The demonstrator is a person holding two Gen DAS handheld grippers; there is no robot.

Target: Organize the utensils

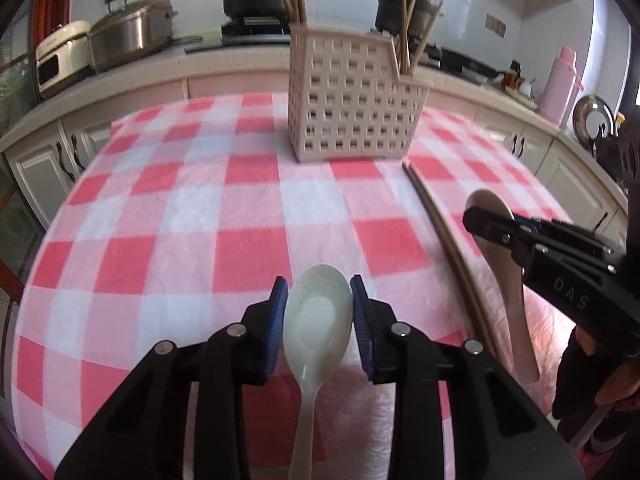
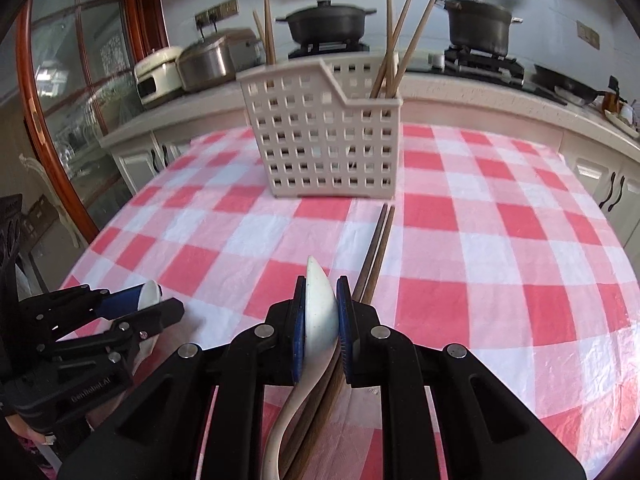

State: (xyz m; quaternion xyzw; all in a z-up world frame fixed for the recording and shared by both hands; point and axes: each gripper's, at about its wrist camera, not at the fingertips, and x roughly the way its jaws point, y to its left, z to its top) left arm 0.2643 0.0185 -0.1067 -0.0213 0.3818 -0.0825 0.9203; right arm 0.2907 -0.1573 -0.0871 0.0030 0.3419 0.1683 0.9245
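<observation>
My left gripper (image 1: 319,300) is shut on a pale speckled spoon (image 1: 316,320), bowl up, held low over the checked tablecloth; it also shows at the left of the right wrist view (image 2: 156,304). My right gripper (image 2: 322,300) is shut on a beige spoon (image 2: 318,304) turned on its side; it shows at the right of the left wrist view (image 1: 480,224) with the beige spoon (image 1: 516,300). A pair of brown chopsticks (image 2: 378,248) lies on the cloth beside it. The beige perforated utensil basket (image 1: 352,96) stands ahead, holding chopsticks (image 2: 396,40).
The table carries a pink and white checked cloth (image 1: 180,200). Behind it runs a kitchen counter with a rice cooker (image 1: 128,32), pots on a stove (image 2: 328,20) and a pink flask (image 1: 560,80).
</observation>
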